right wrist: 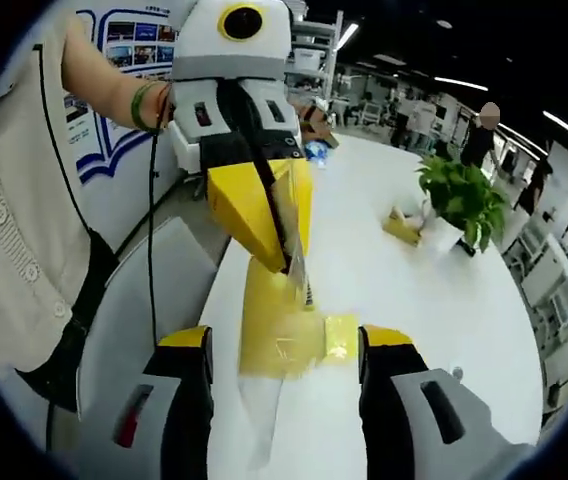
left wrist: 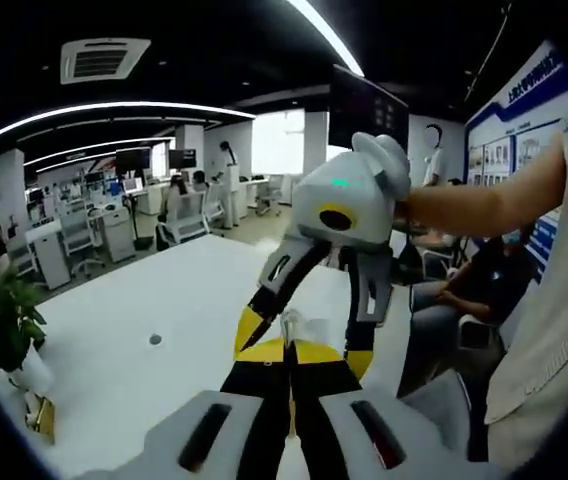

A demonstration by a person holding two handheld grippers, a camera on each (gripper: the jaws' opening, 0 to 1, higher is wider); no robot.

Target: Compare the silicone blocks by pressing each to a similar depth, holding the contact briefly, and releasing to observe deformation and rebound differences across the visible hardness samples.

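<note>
White bench (right wrist: 444,300); yellow-and-black fingers (right wrist: 384,345) on white-bodied grippers; clear glossy wrapper (right wrist: 299,345) over yellow; green plant (right wrist: 459,195) in a white pot.

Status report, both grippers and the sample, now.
Left gripper shut on clear block. Right gripper open, jaws either side of it. Both above white table; potted plant well off.

2 hand-held grippers (left wrist: 302,350) (right wrist: 284,350), 1 potted plant (right wrist: 457,200), 1 white table (left wrist: 144,320).
</note>
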